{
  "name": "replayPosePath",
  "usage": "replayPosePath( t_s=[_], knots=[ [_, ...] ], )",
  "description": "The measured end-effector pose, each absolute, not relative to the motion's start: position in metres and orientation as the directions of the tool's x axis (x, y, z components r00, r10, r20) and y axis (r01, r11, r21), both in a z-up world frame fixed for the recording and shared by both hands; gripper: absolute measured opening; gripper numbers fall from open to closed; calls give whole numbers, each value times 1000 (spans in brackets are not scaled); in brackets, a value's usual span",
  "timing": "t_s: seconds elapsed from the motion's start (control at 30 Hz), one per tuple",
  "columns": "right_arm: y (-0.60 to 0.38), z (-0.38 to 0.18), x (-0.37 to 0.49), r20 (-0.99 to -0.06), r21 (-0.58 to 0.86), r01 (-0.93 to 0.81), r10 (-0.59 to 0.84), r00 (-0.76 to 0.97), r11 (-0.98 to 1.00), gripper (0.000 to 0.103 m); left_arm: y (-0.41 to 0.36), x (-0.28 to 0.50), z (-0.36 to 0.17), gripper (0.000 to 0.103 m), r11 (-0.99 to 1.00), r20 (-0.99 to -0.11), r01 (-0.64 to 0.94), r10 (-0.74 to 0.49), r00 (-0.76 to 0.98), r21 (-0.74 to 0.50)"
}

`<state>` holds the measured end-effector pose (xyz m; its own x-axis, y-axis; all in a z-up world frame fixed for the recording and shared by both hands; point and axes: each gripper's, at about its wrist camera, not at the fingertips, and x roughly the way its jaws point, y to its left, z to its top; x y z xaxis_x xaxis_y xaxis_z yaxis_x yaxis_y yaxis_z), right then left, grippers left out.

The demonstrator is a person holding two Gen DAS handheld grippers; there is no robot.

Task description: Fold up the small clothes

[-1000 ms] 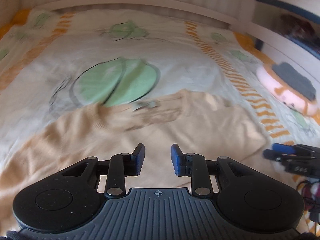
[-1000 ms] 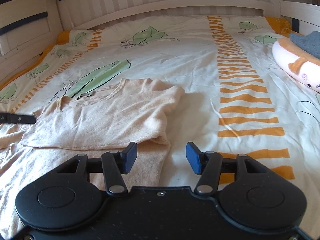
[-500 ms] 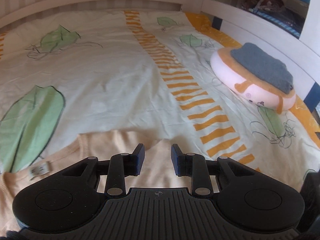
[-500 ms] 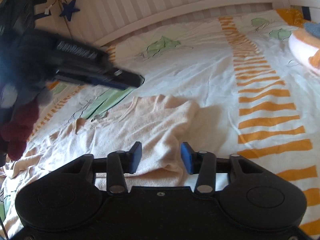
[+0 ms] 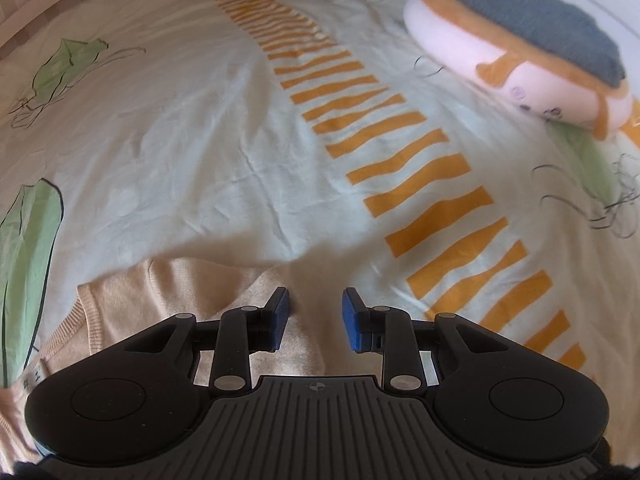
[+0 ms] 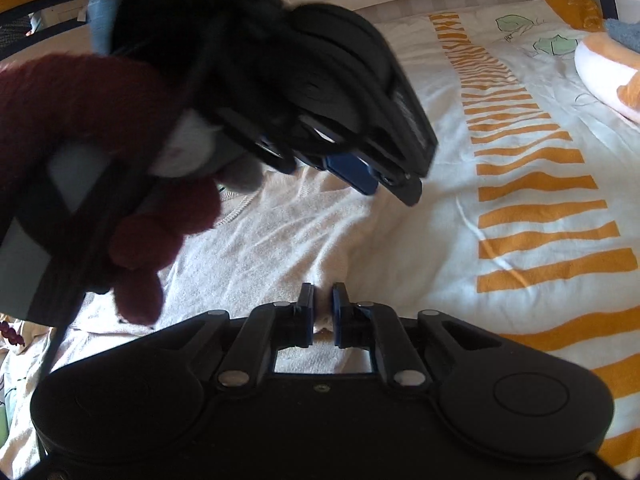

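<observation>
Here, my right gripper (image 6: 322, 312) has just been closing, and its blue pads now pinch a fold of the cream sweater (image 6: 256, 256) between them; that gripper is clenched on the knit. The sweater spreads from the pads toward 10 o'clock in the right wrist view, lying wrinkled on the bedsheet (image 6: 420, 248). My left gripper (image 5: 313, 318) stands released, its jaws apart with a clear gap and nothing between them. It hangs above the sweater's edge (image 5: 188, 284), which fills the left wrist view from 6 to 9 o'clock, neckline and label at 8 o'clock. In the right wrist view this same left gripper (image 6: 360, 176) appears at 11 o'clock, blurred, held by a hand in a dark red glove (image 6: 132, 208). Beyond the sweater, an orange striped band (image 5: 384, 152) runs across the bedsheet from 12 to 4 o'clock. At 2 o'clock a round plush cushion (image 5: 520, 80) lies on the sheet, with a folded grey garment (image 5: 536, 20) resting on top of it. Green leaf prints (image 5: 28, 240) sit at 9 and 10 o'clock.
</observation>
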<state>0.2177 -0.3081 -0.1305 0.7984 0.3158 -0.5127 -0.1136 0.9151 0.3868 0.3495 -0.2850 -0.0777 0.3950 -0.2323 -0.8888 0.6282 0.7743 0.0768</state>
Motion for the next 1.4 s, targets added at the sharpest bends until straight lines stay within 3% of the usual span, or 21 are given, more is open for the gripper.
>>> replayPosePath(
  t_s=[0.07,0.1,0.13,0.37,0.57,0.63,0.73,0.8,0.87,0.97,1.03,1.17,1.23,1.3,1.4],
  knots=[
    [-308,-131,218,-513,391,-109,316,798,914,16,-287,351,-85,25,775,-904,623,-188,384,103],
    [-309,-131,219,-514,394,-107,316,798,913,16,-286,351,-87,9,780,-905,617,-182,386,106],
    [-309,-131,219,-515,396,-105,315,797,912,16,-283,352,-87,2,788,-898,608,-192,396,100],
    [-316,-125,217,-478,397,-68,270,836,915,16,-263,363,-59,0,844,-774,536,-359,521,-31],
    [-326,-140,230,-535,412,-12,253,806,911,16,-270,374,-70,0,853,-767,521,-356,534,-34],
    [-326,-137,230,-542,408,-15,255,801,913,20,-267,372,-68,0,860,-748,509,-364,556,-41],
    [-333,-132,226,-531,449,8,260,806,893,44,-250,367,-54,3,863,-704,502,-390,593,-55],
    [-335,-129,222,-522,450,18,246,817,893,48,-235,364,-41,3,871,-684,485,-399,611,-76],
    [-337,-125,221,-520,445,28,233,822,895,49,-213,359,-30,6,885,-663,451,-407,628,-116],
    [-336,-122,219,-518,430,33,217,828,902,60,-171,345,-17,21,897,-631,402,-421,652,-183],
    [-334,-120,217,-519,402,25,206,829,915,65,-143,331,-12,46,909,-617,373,-405,675,-189],
    [-327,-117,214,-518,353,1,195,833,936,78,-84,299,-5,54,933,-606,308,-355,712,-185],
    [-323,-116,212,-520,336,-15,199,831,942,81,-52,279,-2,72,952,-605,251,-303,736,-172],
    [-318,-116,211,-526,317,-35,206,825,948,89,-24,260,0,79,969,-608,198,-247,755,-147],
    [-309,-114,206,-532,280,-72,217,818,957,91,17,228,1,85,989,-619,107,-150,771,-107]
  ],
)
